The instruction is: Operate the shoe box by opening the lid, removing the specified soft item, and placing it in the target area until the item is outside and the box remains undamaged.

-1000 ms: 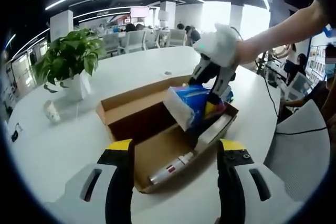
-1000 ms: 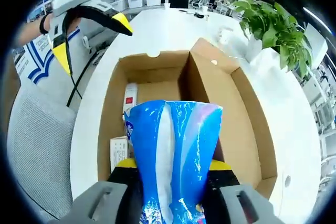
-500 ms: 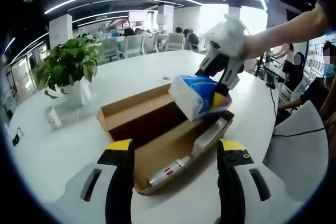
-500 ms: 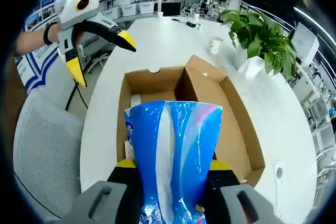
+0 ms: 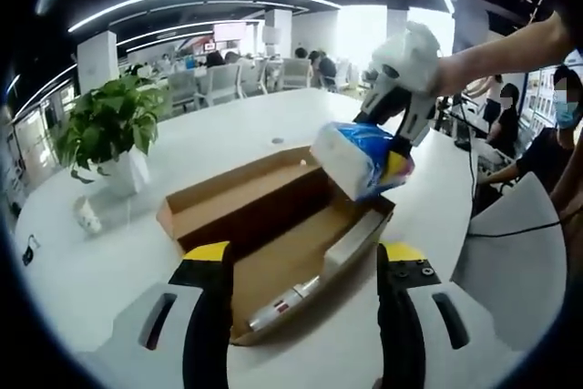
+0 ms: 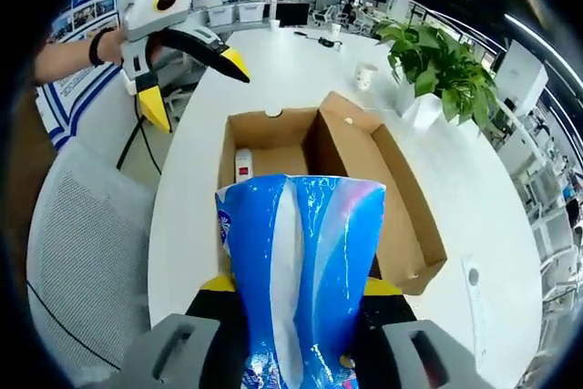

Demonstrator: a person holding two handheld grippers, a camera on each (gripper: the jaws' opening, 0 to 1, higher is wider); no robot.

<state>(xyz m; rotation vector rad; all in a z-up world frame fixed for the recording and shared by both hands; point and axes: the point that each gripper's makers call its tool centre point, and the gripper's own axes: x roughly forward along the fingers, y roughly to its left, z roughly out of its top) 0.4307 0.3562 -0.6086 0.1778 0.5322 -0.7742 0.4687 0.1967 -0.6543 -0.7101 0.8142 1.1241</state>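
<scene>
Blue-wrapped tissue pack (image 6: pixel 296 280) clamped in right gripper (image 6: pixel 294 291), lifted above open cardboard shoe box (image 5: pixel 273 234) | left gripper (image 5: pixel 299 266) jaws apart, near box's front edge | advice: carry pack well clear of box walls before lowering; target area apparently out of frame.

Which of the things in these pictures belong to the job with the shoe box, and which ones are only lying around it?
Belonging to the job:
- shoe box, open on the table
- blue tissue pack, held above the box by the right gripper
- left gripper, open and holding nothing

Only lying about:
- potted plant
- paper cup
- white tube and small carton inside the box
- grey chair
</scene>
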